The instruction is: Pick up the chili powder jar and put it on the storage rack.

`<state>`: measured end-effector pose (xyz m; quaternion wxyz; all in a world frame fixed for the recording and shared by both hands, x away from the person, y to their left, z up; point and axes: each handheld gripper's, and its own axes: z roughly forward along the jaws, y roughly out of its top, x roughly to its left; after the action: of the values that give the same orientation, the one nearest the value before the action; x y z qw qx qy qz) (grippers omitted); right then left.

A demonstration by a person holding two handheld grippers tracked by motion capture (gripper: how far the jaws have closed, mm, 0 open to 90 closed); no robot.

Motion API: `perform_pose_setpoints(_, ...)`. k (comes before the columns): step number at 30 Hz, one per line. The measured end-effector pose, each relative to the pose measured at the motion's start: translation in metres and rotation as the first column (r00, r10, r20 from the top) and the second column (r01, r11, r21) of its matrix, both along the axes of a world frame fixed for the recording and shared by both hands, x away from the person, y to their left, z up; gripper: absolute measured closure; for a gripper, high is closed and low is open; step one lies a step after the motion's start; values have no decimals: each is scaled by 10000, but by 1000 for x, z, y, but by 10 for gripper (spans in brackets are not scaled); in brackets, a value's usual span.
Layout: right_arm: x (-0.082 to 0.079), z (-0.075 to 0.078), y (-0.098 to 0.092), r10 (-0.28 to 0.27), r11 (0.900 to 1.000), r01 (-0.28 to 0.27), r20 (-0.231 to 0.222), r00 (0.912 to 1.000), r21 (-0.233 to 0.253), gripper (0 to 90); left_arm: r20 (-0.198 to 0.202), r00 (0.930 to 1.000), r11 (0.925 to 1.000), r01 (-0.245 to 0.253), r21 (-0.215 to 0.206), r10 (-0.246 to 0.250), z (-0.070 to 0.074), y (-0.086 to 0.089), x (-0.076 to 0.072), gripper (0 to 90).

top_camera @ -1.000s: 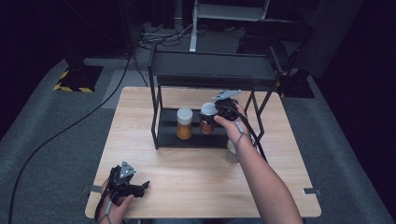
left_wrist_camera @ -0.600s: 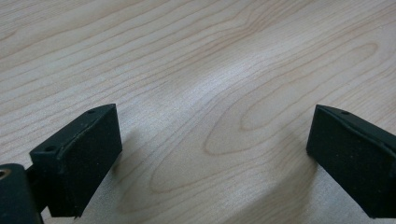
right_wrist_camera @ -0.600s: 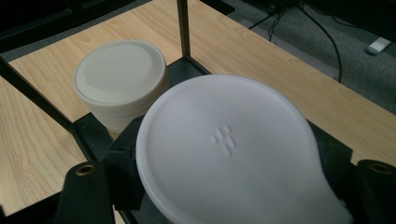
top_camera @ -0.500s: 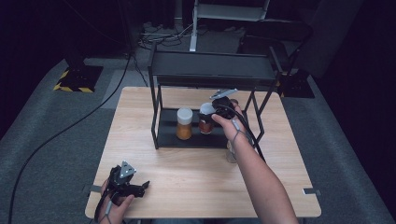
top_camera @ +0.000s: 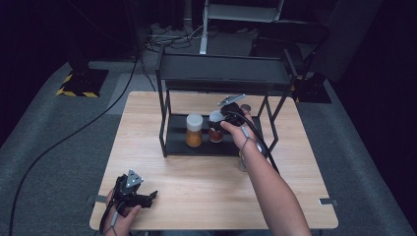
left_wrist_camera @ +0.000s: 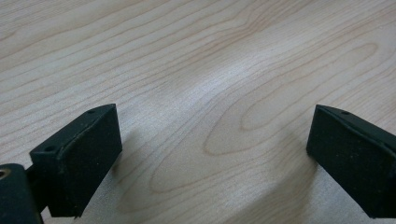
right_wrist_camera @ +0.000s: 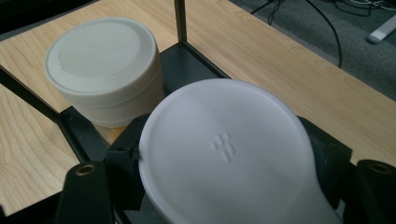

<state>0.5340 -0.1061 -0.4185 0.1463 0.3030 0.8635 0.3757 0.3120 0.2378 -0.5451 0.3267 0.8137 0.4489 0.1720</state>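
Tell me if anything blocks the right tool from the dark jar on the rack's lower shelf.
Nothing visible does: the right tool already has its jaws on either side of the dark jar, beside the orange jar.

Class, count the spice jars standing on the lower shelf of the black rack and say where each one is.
2. The orange jar stands on the lower shelf, left of the dark red jar, which sits between the right gripper jaws. The hand may hide others.

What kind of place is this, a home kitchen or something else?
Probably a recording studio or lab, not a kitchen. A lone wooden table stands on grey carpet among dark surroundings, cables run over the floor, and a person works hand-held tongs at a black rack holding two spice jars.
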Motion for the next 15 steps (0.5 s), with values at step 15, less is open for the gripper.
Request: perform_pose_setpoints(15, 2, -9, 7, 27, 9992, -45, -459, 9989, -400, 312, -1, 10000, 10000, 1, 1, -1, 0, 0, 0, 29)
